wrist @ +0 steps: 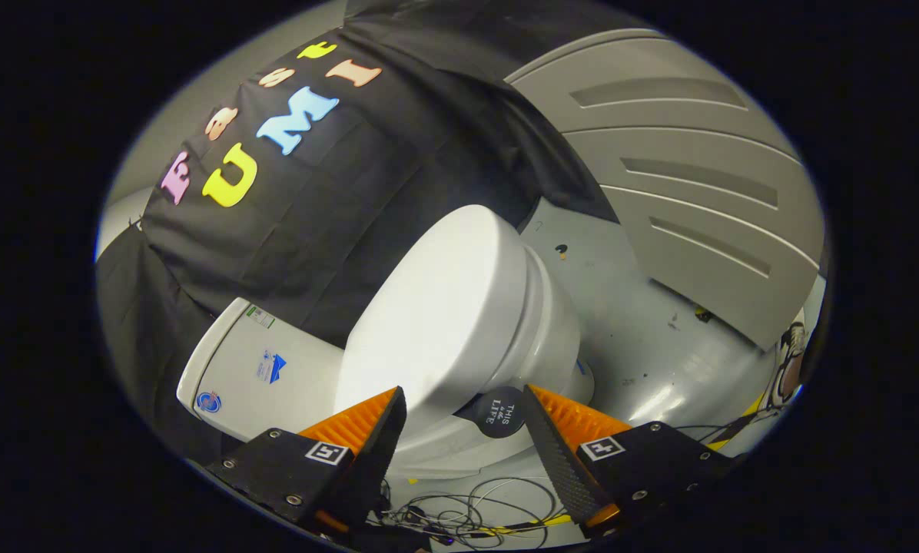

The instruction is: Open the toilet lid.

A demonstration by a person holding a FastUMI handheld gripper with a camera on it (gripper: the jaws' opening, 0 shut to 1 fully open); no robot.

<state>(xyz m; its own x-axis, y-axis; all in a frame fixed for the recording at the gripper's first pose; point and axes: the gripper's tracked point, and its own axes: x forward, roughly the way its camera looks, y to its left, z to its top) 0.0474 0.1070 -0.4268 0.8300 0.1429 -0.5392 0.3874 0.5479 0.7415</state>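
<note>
Toilet lid (436, 307) lies shut just ahead of your gripper (463, 411), fingers spread wide, empty; round "THIS LIFE" sticker (500, 412) between them; floor (644, 338) beside it.

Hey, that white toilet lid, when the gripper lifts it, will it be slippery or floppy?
The toilet lid looks glossy and smooth, so fingers would probably slip on it. It appears one rigid moulded piece, likely stiff, swinging up toward the tank rather than bending. The gripper is open, its fingers either side of the lid's front edge.
</note>
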